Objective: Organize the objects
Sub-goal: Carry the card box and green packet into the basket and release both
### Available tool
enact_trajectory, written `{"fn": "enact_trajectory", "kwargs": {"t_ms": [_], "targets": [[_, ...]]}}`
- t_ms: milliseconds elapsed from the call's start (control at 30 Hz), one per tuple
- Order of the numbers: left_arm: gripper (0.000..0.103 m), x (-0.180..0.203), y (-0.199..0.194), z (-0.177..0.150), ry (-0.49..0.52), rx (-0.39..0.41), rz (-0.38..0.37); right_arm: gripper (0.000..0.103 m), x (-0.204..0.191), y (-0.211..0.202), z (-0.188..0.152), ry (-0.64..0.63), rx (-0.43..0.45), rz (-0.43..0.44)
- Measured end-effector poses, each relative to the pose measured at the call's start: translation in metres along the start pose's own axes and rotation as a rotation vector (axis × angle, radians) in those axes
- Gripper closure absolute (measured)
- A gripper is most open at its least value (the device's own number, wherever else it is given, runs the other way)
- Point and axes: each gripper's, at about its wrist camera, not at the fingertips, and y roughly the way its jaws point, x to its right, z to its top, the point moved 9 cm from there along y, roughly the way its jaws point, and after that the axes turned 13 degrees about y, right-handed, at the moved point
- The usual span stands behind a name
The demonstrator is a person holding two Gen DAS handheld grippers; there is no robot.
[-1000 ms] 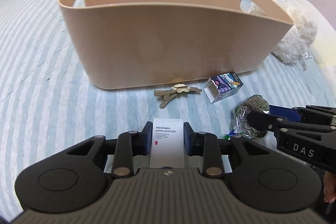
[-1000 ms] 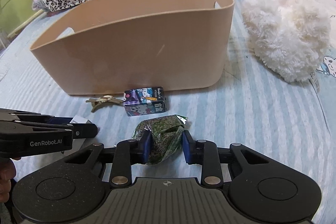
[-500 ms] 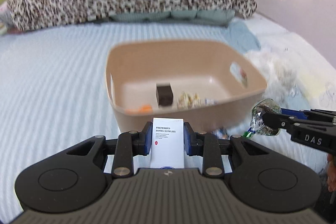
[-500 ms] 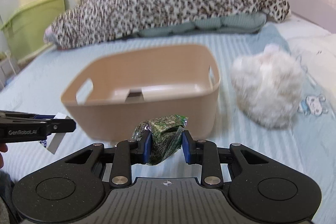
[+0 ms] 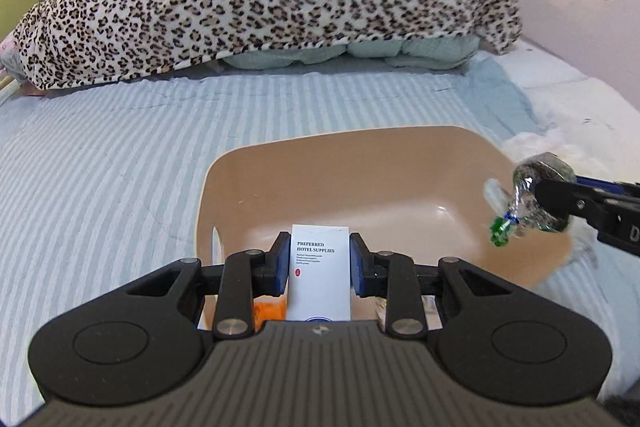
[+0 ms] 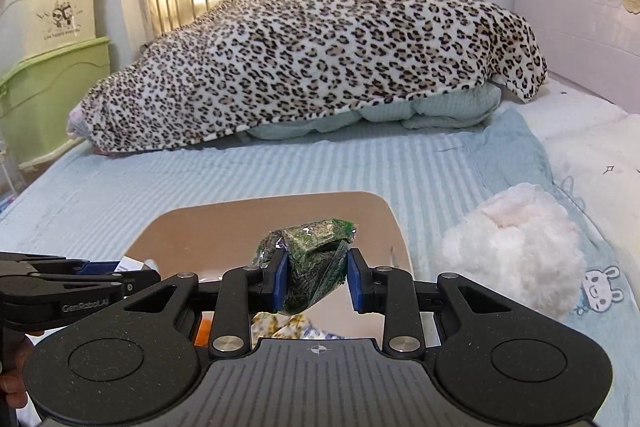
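Observation:
My left gripper (image 5: 319, 269) is shut on a white hotel-supplies box (image 5: 319, 271) and holds it above the near part of the tan tub (image 5: 360, 163). My right gripper (image 6: 316, 281) is shut on a green snack packet (image 6: 314, 263) and holds it over the same tub (image 6: 384, 223). The packet also shows at the right of the left wrist view (image 5: 532, 195), and the left gripper shows at the left of the right wrist view (image 6: 80, 287). An orange item (image 5: 270, 309) and a patterned packet (image 6: 280, 327) lie inside the tub.
The tub stands on a blue striped bedsheet (image 5: 100, 167). A white fluffy plush (image 6: 516, 243) lies right of it. A leopard blanket (image 6: 320, 67) covers pillows at the back. Green and cream storage boxes (image 6: 52, 75) stand left of the bed.
Both grippers have risen from the sheet with their loads and moved forward over the tub. The hair clip and small carton on the sheet are out of view.

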Motion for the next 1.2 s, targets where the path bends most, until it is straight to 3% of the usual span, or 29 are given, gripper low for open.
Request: {"fn": "enact_trajectory", "kwargs": {"t_ms": [200, 467, 600, 700, 767, 933, 1033, 1200], "targets": [[0.071, 0.0, 0.043, -0.006, 0.037, -0.068, 0.048, 0.075, 0.011, 0.04, -0.01, -0.016, -0.054, -0.06], [0.071, 0.008, 0.07, -0.023, 0.058, -0.139, 0.018, 0.074, 0.019, 0.069, -0.035, -0.059, -0.156, -0.094], [0.068, 0.011, 0.063, -0.023, 0.061, -0.125, 0.016, 0.057, 0.019, 0.061, -0.034, -0.032, -0.156, -0.07], [0.027, 0.009, 0.046, -0.017, 0.027, -0.094, 0.039, 0.042, 0.016, 0.047, -0.029, -0.027, -0.127, -0.064], [0.026, 0.009, 0.031, -0.011, 0.027, -0.052, 0.049, 0.037, 0.013, 0.036, -0.026, -0.023, -0.116, -0.055], [0.024, 0.015, 0.001, -0.008, 0.054, -0.038, 0.044, 0.021, 0.007, 0.006, -0.025, -0.024, -0.093, -0.038], [0.018, 0.016, -0.017, -0.015, 0.043, -0.021, 0.053, 0.003, 0.008, -0.012, -0.027, -0.035, -0.082, -0.03], [0.016, 0.019, -0.036, -0.035, 0.029, -0.033, 0.035, 0.0, 0.012, -0.03, -0.042, -0.048, -0.101, -0.033]]}}
